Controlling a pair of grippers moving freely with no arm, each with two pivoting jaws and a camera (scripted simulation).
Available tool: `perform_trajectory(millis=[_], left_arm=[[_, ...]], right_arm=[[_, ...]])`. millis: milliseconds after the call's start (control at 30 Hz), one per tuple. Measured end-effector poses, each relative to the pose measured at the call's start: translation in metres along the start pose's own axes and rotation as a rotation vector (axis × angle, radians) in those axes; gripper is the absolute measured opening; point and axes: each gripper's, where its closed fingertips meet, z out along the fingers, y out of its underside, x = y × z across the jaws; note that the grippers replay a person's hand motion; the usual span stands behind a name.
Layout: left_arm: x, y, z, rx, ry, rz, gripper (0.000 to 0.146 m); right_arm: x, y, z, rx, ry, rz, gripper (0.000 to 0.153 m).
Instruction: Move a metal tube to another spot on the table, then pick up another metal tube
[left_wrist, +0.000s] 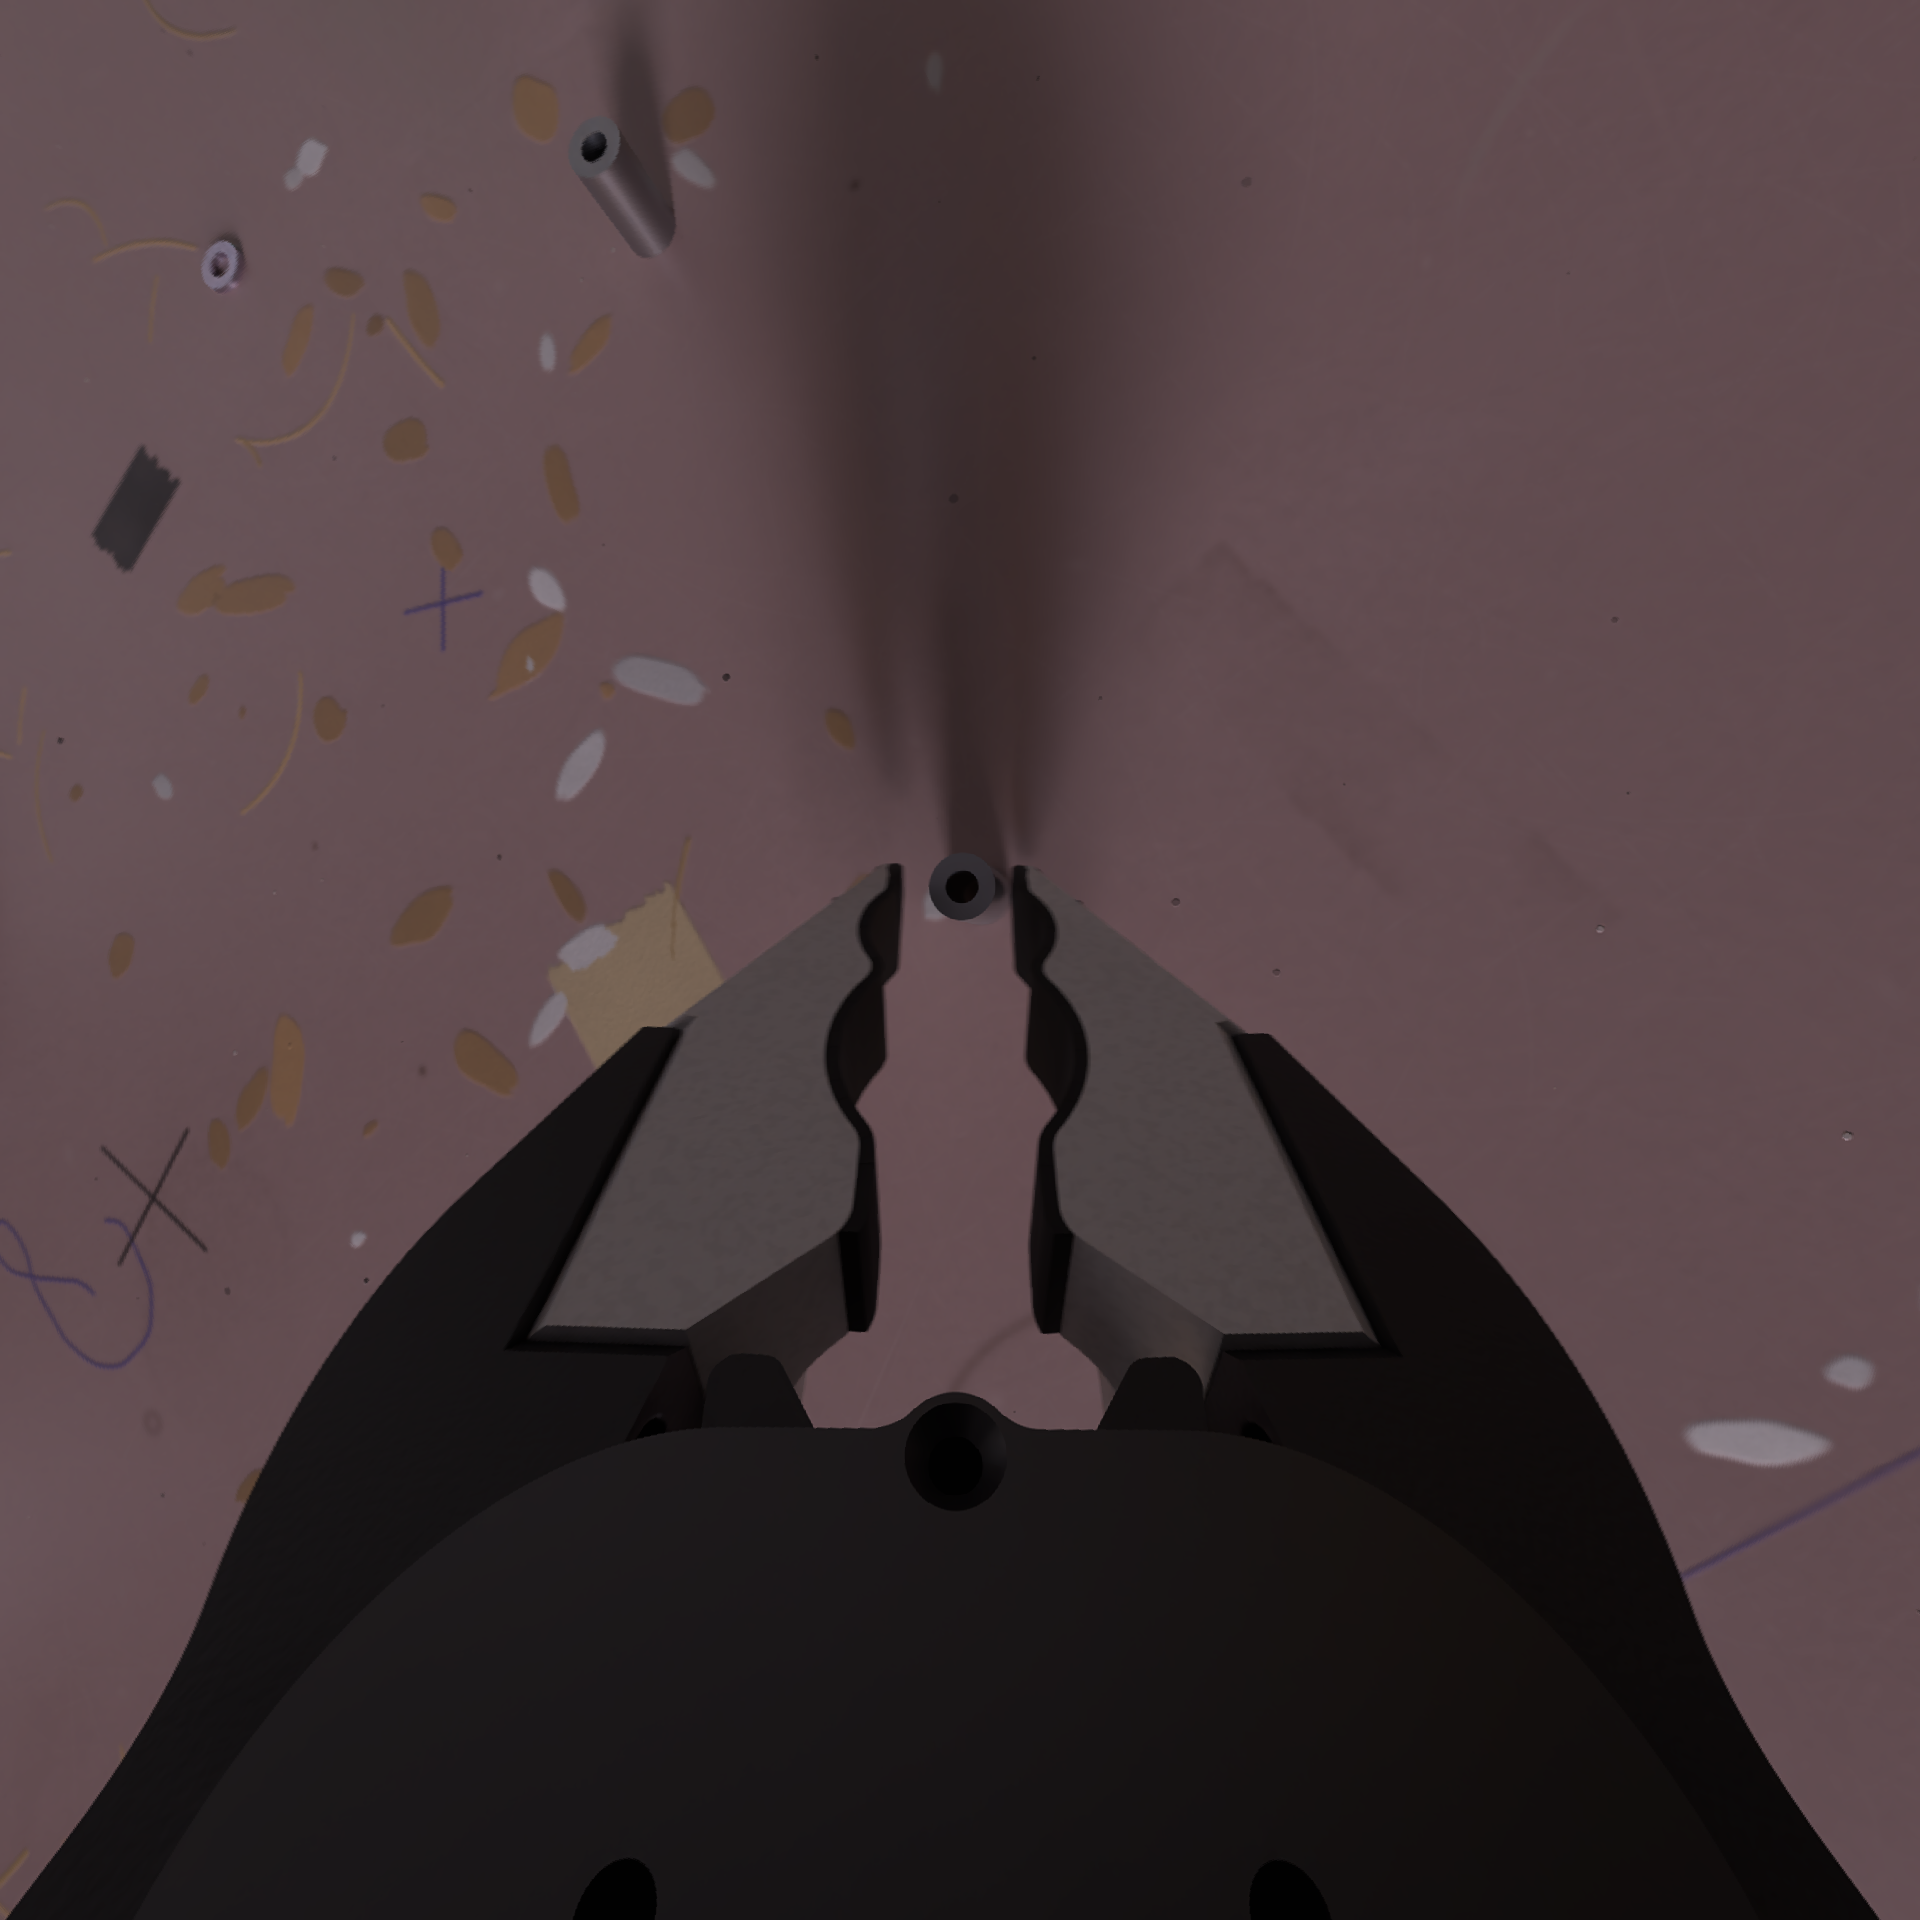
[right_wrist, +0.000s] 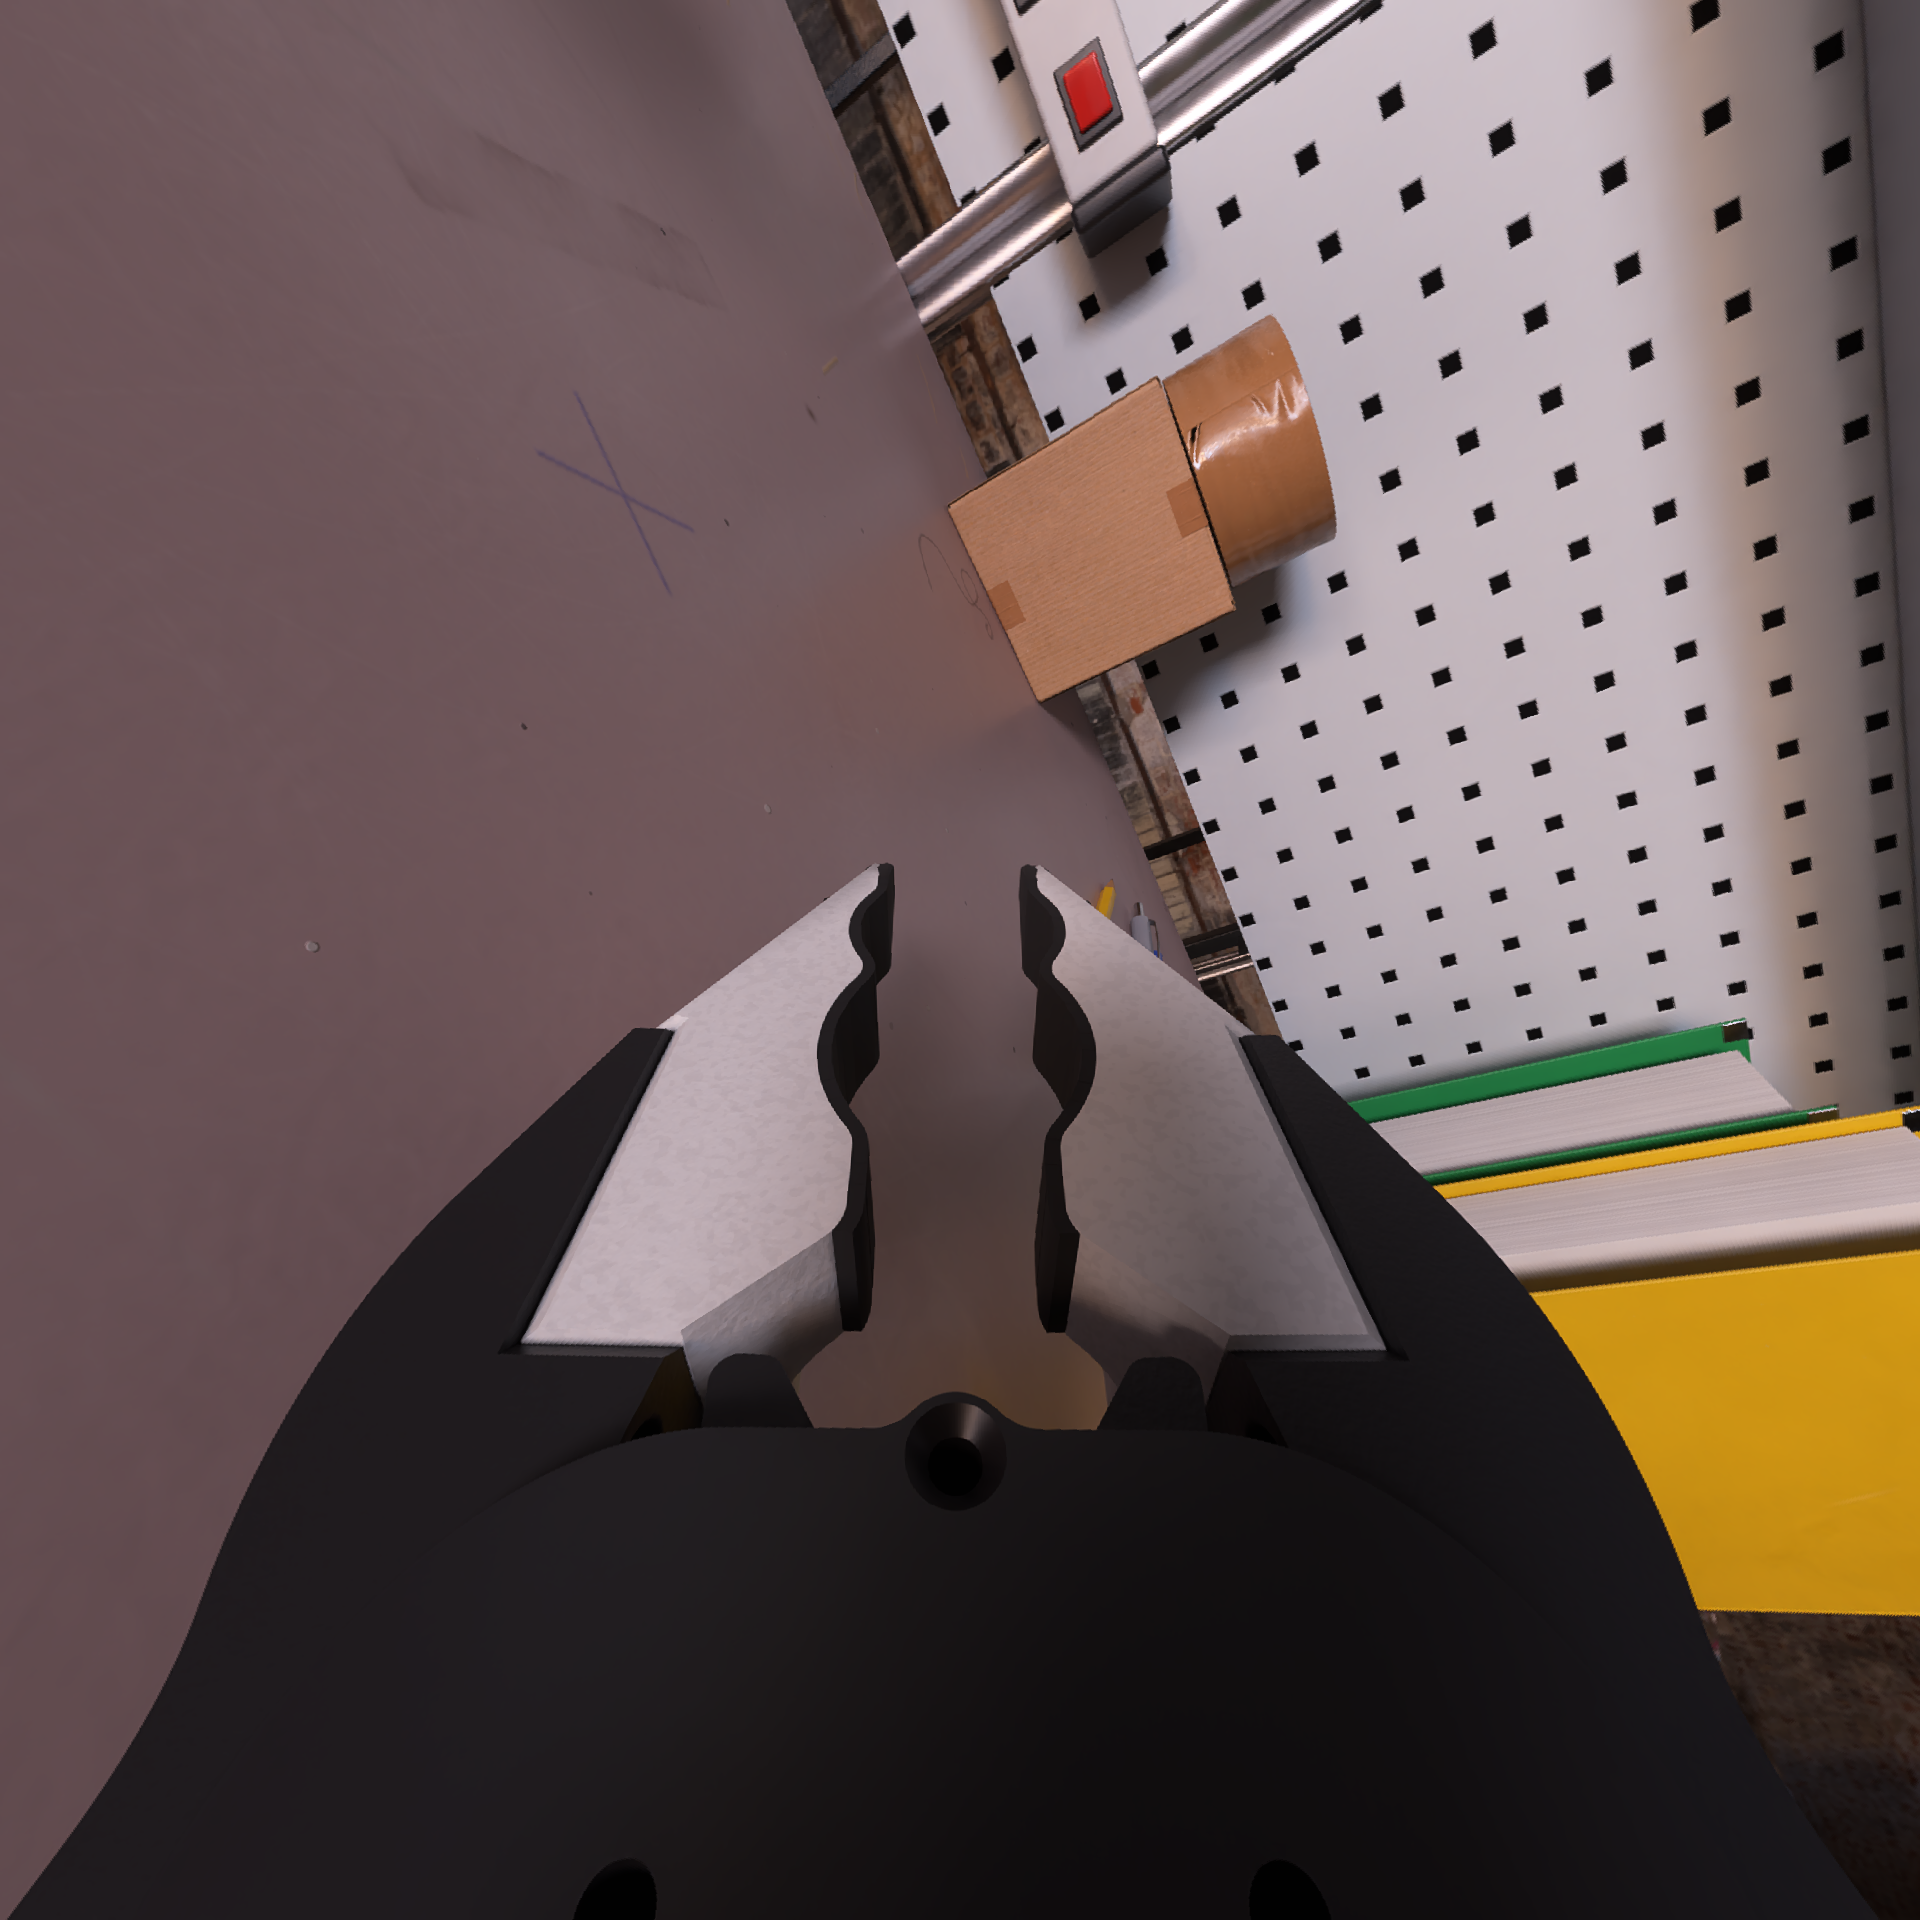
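In the left wrist view I look straight down at the purple-brown table (left_wrist: 1351, 416). A small grey metal tube (left_wrist: 961, 889) stands on end, seen from above, between the fingertips of my left gripper (left_wrist: 958, 894). The jaws stand slightly wider than the tube, with a small gap on its left side. A second, longer metal tube (left_wrist: 621, 189) stands at the far upper left. My right gripper (right_wrist: 956, 899) is open and empty over bare table (right_wrist: 364, 623); no tube shows in the right wrist view.
Wood chips, white flakes, a small ring (left_wrist: 221, 262), black tape (left_wrist: 135, 509) and a paper scrap (left_wrist: 634, 987) litter the left. In the right wrist view a cardboard box (right_wrist: 1091, 551), tape roll (right_wrist: 1252, 457), pegboard (right_wrist: 1558, 623), power strip (right_wrist: 1091, 94) and books (right_wrist: 1662, 1195) line the table's edge.
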Motion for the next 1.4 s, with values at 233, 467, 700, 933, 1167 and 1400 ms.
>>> perform_trajectory(millis=[233,467,700,933,1167,1400], left_arm=[[0.002,-0.003,0.0,-0.015,-0.003,0.05,0.012],[0.108,-0.069,-0.02,0.232,0.306,0.189,0.012],[0.185,-0.089,0.004,0.26,0.453,0.304,0.012],[0.172,-0.098,0.001,0.305,0.413,0.285,0.04],[-0.006,-0.106,0.008,0.21,0.018,0.039,0.048],[-0.07,-0.118,0.077,0.139,0.122,-0.088,0.051]], right_arm=[[0.0,0.0,0.0,-0.002,-0.002,-0.001,0.024],[0.0,0.0,0.0,-0.004,-0.002,-0.002,0.024],[-0.001,0.0,0.0,-0.001,-0.004,-0.004,0.024],[0.0,0.0,0.0,0.002,-0.003,0.002,0.024],[-0.001,0.0,0.0,-0.001,-0.009,0.0,0.024],[-0.002,0.0,0.0,0.0,-0.013,-0.003,0.024]])
